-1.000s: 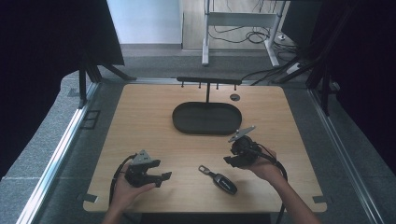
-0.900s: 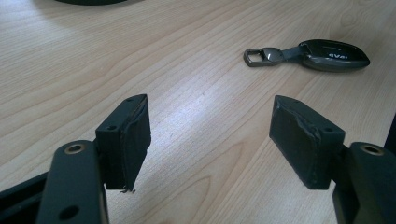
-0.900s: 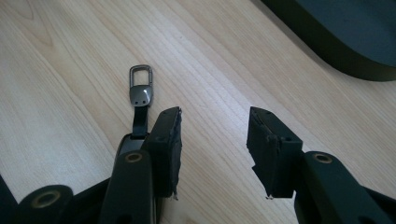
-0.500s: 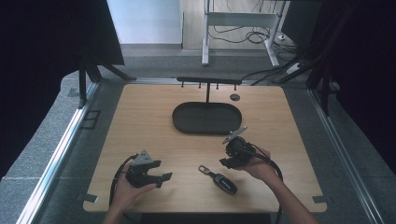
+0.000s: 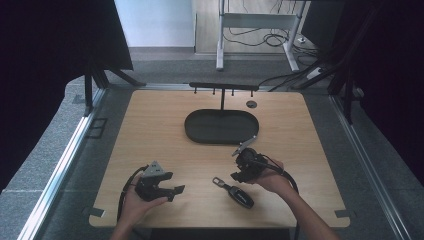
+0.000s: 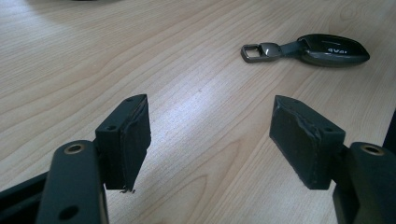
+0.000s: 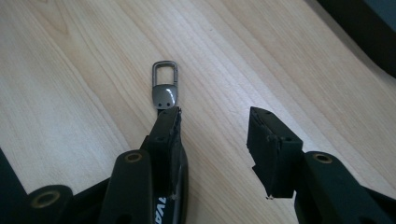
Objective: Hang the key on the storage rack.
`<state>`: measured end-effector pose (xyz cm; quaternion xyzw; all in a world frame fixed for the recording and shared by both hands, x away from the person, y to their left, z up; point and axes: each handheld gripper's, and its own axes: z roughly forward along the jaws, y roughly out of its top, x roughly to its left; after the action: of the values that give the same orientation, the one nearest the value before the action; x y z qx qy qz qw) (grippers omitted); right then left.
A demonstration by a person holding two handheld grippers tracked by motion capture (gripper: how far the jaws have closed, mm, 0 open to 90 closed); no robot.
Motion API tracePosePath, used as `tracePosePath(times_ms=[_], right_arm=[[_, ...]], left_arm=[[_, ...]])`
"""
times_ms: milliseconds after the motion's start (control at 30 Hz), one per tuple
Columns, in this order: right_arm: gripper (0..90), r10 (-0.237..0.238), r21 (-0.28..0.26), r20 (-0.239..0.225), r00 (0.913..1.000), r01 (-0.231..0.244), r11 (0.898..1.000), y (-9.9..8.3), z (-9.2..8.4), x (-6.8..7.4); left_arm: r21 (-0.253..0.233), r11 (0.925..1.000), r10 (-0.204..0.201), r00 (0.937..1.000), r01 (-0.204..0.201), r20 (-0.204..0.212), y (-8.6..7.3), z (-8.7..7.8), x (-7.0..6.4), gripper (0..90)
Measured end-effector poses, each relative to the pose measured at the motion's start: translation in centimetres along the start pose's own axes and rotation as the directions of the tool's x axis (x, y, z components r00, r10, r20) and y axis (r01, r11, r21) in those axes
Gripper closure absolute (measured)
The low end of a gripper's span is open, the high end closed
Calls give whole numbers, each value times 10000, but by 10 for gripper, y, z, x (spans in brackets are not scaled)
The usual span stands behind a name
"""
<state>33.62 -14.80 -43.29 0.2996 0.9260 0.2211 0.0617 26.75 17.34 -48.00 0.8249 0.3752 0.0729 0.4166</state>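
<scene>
A: The right tongs [image 5: 239, 176] are standing half open, hovering low over the key fob [image 5: 239, 194], which is lying flat on the wooden surface [image 5: 300, 135] near the front edge, well short of the black oval tray [image 5: 220, 126]. What is worrying about that?

B: In the right gripper view one pad is sitting over the fob's body while the metal loop [image 7: 164, 83] is poking out ahead, so the tongs are looking off-centre. Closing like this, they are likely to be pinching one edge and sliding or spinning the smooth fob away instead of lifting it.

A: And the left tongs [image 6: 212, 140]?

B: They are gaping wide with nothing between them, pointing at the fob from the side, apart from it.

A: What is staying unclear?

B: The pad is covering most of the fob, so whether it is touching the fob is impossible to tell. The lettering on the fob [image 6: 332, 49] is too small to read.
</scene>
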Motion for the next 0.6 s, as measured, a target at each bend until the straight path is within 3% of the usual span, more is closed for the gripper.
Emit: tracePosePath(times_ms=[600], right_arm=[[548, -111, 709, -412, 9991, 140, 9974, 8, 21, 10]], left_arm=[[-23, 10000, -54, 10000, 54, 57, 0, 1, -1, 299]])
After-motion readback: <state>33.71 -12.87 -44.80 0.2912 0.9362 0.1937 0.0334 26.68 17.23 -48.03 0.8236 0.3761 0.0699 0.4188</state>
